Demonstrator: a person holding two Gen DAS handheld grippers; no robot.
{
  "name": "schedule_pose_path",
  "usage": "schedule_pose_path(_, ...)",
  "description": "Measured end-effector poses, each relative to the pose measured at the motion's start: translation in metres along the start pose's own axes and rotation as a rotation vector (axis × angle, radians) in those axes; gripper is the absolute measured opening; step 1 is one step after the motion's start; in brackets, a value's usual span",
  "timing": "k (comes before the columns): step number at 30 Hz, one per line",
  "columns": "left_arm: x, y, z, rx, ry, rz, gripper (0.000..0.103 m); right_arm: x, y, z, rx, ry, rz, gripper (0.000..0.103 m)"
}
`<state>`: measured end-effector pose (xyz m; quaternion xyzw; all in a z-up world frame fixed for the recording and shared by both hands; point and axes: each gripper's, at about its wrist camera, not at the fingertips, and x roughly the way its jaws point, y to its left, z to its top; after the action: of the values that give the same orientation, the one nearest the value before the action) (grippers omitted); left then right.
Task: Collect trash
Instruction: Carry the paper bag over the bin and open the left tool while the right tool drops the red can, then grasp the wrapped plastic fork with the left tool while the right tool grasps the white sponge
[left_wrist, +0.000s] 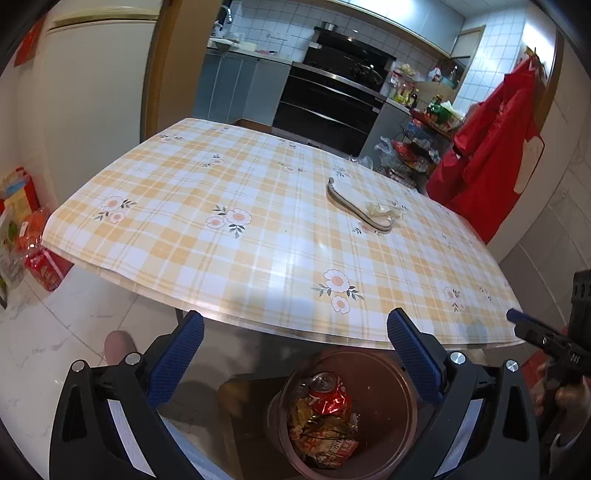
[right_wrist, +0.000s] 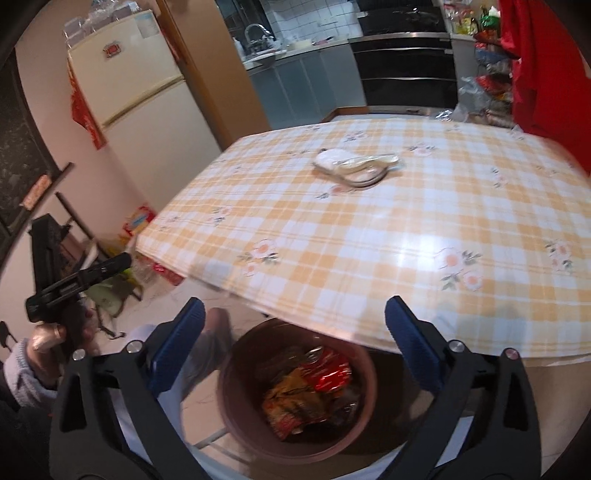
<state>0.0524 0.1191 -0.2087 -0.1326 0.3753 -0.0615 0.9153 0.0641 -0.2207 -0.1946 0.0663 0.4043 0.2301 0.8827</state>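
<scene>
Checked tablecloth filled mid-frame, its near edge overhanging the brown bin (crushed can inside); left gripper and right gripper hung spread, holding nothing.

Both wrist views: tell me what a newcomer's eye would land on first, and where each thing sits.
The yellow checked tablecloth with its flower prints fills the middle of both views, bare except for a pale flat lid with crumpled clear wrap toward the far side. Below the near table edge stands a brown bin holding a crushed red can and snack wrappers. Both claws, left and right, hang open and empty above it.
</scene>
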Motion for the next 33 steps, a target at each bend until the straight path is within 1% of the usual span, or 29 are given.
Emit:
schedule_pose_path(5,0.012,-0.007,0.008,0.034,0.012,-0.004,0.097,0.005,-0.011,0.015,-0.038,-0.017,-0.034,0.097)
schedule_pose_path(11,0.036,-0.017,0.025,0.041,0.032,-0.026,0.097,0.016,-0.02,0.042,-0.145,-0.02,-0.086,0.097)
schedule_pose_path(13,0.047,-0.023,0.035,0.052,0.039,-0.045,0.097,0.021,-0.026,0.05,-0.149,-0.023,-0.094,0.097)
schedule_pose_path(17,0.075,-0.046,0.058,0.134,0.041,-0.072,0.097,0.028,-0.046,0.062,-0.104,-0.029,-0.114,0.097)
schedule_pose_path(21,0.114,-0.077,0.089,0.21,0.077,-0.154,0.097,0.038,-0.078,0.07,-0.027,-0.029,-0.175,0.097)
schedule_pose_path(23,0.14,-0.102,0.106,0.302,0.072,-0.173,0.096,0.046,-0.098,0.075,0.017,-0.018,-0.202,0.097)
schedule_pose_path(24,0.149,-0.11,0.111,0.335,0.071,-0.182,0.092,0.049,-0.106,0.076,0.037,-0.016,-0.21,0.097)
schedule_pose_path(26,0.178,-0.132,0.123,0.426,0.08,-0.189,0.09,0.057,-0.128,0.08,0.094,-0.01,-0.219,0.097)
schedule_pose_path(27,0.198,-0.145,0.13,0.472,0.098,-0.191,0.087,0.06,-0.136,0.082,0.116,-0.007,-0.219,0.097)
schedule_pose_path(30,0.238,-0.163,0.14,0.537,0.126,-0.184,0.08,0.072,-0.161,0.089,0.17,0.0,-0.217,0.097)
schedule_pose_path(33,0.278,-0.175,0.149,0.576,0.157,-0.171,0.074,0.085,-0.179,0.097,0.174,0.011,-0.211,0.097)
